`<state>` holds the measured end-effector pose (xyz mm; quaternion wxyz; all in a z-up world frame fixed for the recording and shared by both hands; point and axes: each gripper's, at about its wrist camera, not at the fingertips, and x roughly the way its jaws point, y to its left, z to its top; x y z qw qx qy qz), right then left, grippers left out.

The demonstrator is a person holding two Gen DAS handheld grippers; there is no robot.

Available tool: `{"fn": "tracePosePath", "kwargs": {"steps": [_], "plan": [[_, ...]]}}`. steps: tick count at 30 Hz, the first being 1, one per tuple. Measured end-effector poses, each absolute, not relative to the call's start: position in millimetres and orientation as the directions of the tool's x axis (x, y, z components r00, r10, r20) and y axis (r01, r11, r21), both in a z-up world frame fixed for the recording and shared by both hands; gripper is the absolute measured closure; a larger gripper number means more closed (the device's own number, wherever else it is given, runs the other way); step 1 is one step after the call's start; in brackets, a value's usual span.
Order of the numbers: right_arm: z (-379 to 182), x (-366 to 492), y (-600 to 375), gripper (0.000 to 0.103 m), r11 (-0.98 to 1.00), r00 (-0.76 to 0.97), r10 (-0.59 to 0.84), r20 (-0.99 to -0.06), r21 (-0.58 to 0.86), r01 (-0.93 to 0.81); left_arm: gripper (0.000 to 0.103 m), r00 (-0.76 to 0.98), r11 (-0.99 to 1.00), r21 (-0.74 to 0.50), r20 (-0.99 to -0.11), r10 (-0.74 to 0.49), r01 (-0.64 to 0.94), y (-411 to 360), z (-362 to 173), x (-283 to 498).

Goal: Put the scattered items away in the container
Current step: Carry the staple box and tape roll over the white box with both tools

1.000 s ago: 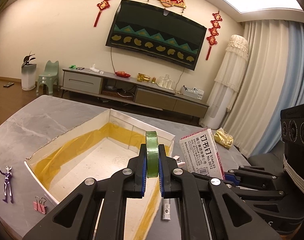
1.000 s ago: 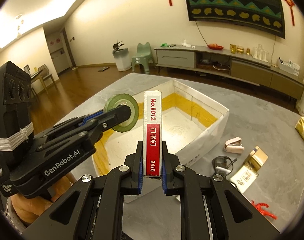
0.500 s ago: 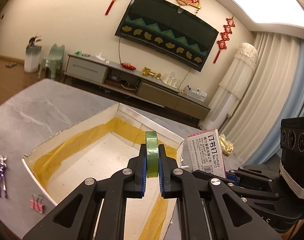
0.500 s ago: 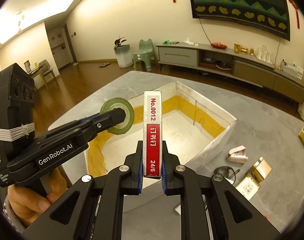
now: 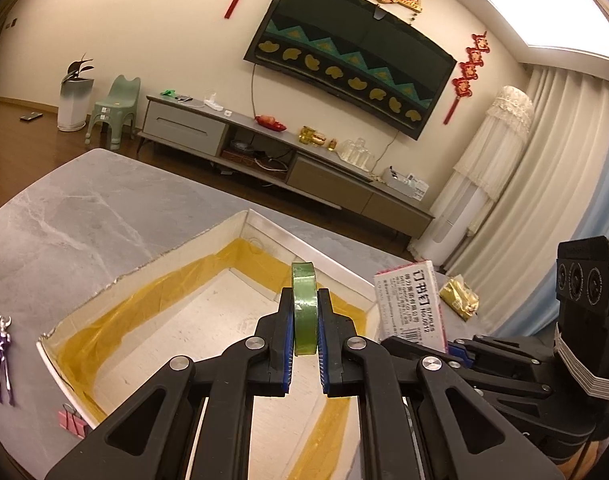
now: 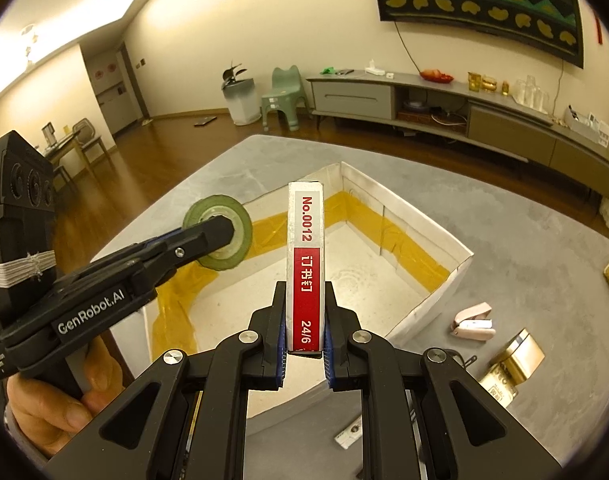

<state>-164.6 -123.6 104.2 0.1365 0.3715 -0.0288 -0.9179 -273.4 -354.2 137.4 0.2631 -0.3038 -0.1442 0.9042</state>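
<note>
Holding both loads over the empty box (image 6: 456, 268): my left gripper (image 5: 304, 344) clamps tape (image 5: 304, 308), right gripper (image 6: 304, 332) clamps staples (image 6: 306, 264) (stapler (image 6: 474, 322), figure (image 5: 1, 354), clip (image 5: 72, 424) etc. left).

A: Background stuff?
B: Ahead of me, wall TV (image 5: 350, 54), red hanging ornaments (image 5: 468, 76), long grey TV cabinet (image 5: 288, 160), green child's chair (image 5: 114, 110), white bin (image 5: 74, 102) with a plant.
A: Right side?
B: Cream curtains (image 5: 544, 184). Wood floor (image 6: 144, 160).

Both grippers have edged forward over the box (image 5: 208, 240) — its far corner sits nearer, its interior looms larger.
</note>
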Motion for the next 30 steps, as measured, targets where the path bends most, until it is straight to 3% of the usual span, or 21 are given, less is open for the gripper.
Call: {"fn": "tracePosePath", "kwargs": {"steps": [21,26,30], "plan": [[99,-208,-118,0.088,-0.967,-0.653,-0.252,-0.714,0.157,0.202,0.093,-0.63,-0.85,-0.359,-0.571,0.526,-0.385,-330,137,-339],[85,-229,-135,0.088,-0.968,-0.612,-0.228,-0.757,0.107,0.228,0.093,-0.597,-0.824,-0.433,-0.57,0.564,-0.366,-348,125,-355],[71,-249,-146,0.088,-0.968,-0.555,-0.198,-0.808,0.072,0.241,0.093,-0.599,-0.838,-0.398,-0.586,0.545,-0.374,-348,131,-363]]}}
